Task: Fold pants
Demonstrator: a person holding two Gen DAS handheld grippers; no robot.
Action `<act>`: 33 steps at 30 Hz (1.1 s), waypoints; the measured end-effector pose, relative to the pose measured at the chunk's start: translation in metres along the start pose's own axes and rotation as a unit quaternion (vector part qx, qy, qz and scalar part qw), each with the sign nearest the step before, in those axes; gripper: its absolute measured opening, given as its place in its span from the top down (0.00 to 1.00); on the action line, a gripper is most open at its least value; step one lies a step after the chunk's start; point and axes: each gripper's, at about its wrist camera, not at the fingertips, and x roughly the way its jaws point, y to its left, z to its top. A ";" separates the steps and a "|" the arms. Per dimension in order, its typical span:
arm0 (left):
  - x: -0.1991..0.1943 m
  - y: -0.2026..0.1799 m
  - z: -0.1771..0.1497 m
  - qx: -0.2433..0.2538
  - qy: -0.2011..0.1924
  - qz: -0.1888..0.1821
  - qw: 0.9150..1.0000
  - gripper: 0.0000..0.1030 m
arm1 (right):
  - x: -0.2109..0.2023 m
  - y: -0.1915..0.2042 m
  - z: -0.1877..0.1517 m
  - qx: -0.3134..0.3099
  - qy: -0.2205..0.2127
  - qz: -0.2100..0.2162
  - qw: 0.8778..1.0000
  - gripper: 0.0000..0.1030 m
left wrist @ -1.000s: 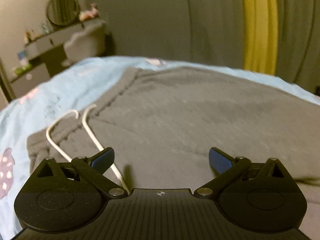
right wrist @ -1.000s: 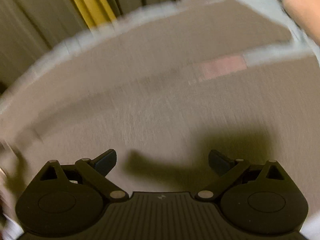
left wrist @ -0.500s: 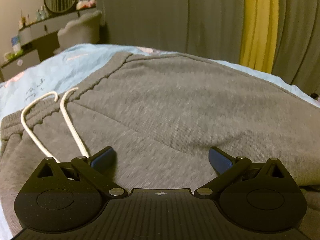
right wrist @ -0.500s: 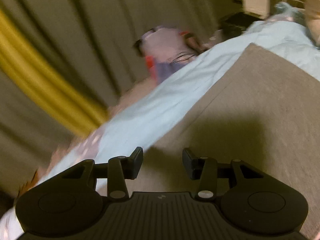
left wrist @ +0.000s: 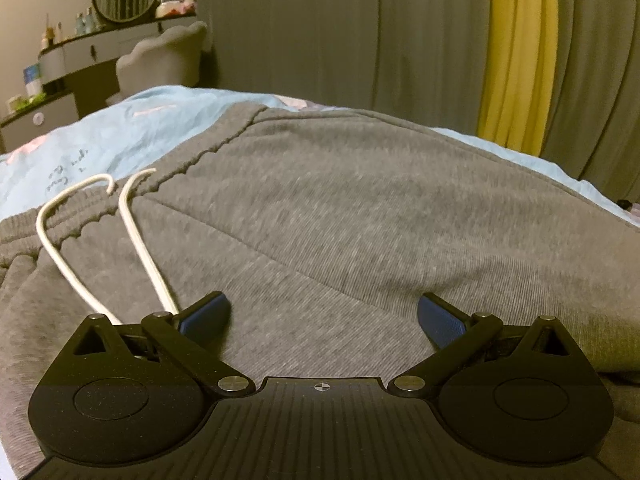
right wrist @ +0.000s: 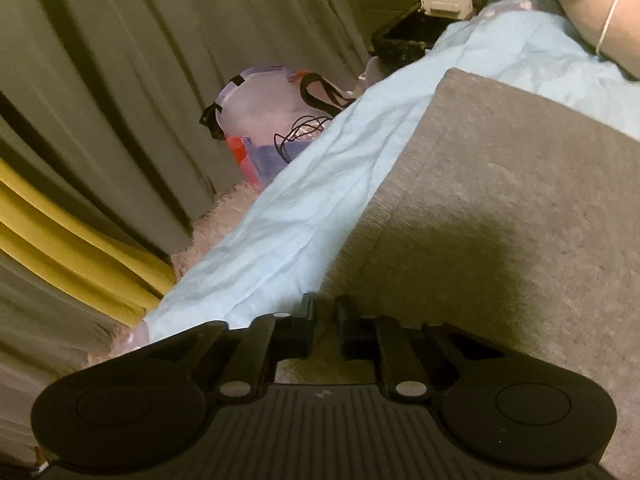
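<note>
Grey ribbed-knit sweatpants (left wrist: pixel 360 208) lie spread flat on a light blue bedsheet (left wrist: pixel 120 136), their elastic waistband (left wrist: pixel 52 228) to the left in the left wrist view, with a white drawstring cord (left wrist: pixel 140 240) trailing from it across the cloth. Just over the sweatpants, beside that cord, the left gripper (left wrist: pixel 322 314) hangs with its blue-padded fingers (left wrist: pixel 440 320) spread wide and nothing between them. At the sweatpants' long side edge, where grey cloth meets the sheet, the right gripper (right wrist: pixel 323 322) has its black fingers drawn together on that edge, a thin strip of fabric pinched in the narrow slot between them. Beyond the sweatpants hang grey curtains (left wrist: pixel 360 28) with a yellow curtain panel (left wrist: pixel 516 52); off the bed's side sits a clear plastic storage bag (right wrist: pixel 264 120).
</note>
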 end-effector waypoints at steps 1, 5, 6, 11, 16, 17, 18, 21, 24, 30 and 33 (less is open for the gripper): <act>0.000 0.000 -0.001 -0.001 -0.001 0.000 1.000 0.00 | -0.005 0.000 -0.002 -0.006 -0.006 0.000 1.000 0.98; 0.001 0.000 0.001 0.002 0.002 -0.001 1.000 0.00 | -0.050 -0.005 -0.007 -0.051 -0.049 0.023 0.997 0.98; 0.001 0.000 0.002 0.003 0.005 -0.002 1.000 0.00 | -0.071 -0.014 -0.009 -0.055 -0.062 0.040 0.996 0.98; -0.001 0.002 0.007 -0.003 0.011 -0.008 1.000 0.00 | -0.182 -0.088 -0.046 -0.060 -0.122 0.104 0.985 0.99; -0.007 0.013 0.010 -0.037 0.013 -0.032 0.999 0.00 | -0.237 -0.193 -0.133 0.000 -0.096 0.111 0.989 0.99; -0.009 0.016 0.011 -0.046 0.013 -0.039 0.998 0.00 | -0.235 -0.215 -0.152 0.024 -0.078 0.105 0.991 0.99; -0.011 0.018 0.012 -0.053 0.014 -0.047 0.997 0.00 | -0.231 -0.231 -0.164 0.036 -0.065 0.090 0.993 0.99; -0.018 0.025 0.015 -0.076 0.013 -0.063 0.995 0.00 | -0.218 -0.262 -0.178 0.057 -0.038 0.038 0.997 1.00; -0.026 0.029 0.019 -0.088 0.012 -0.073 0.993 0.00 | -0.235 -0.266 -0.162 0.086 -0.064 0.093 0.990 0.95; -0.034 0.034 0.022 -0.104 0.004 -0.096 0.990 0.00 | -0.219 -0.283 -0.161 0.119 -0.064 0.113 0.984 0.70; -0.037 0.038 0.025 -0.116 0.008 -0.117 0.986 0.00 | -0.206 -0.299 -0.166 0.169 -0.057 0.155 0.972 0.71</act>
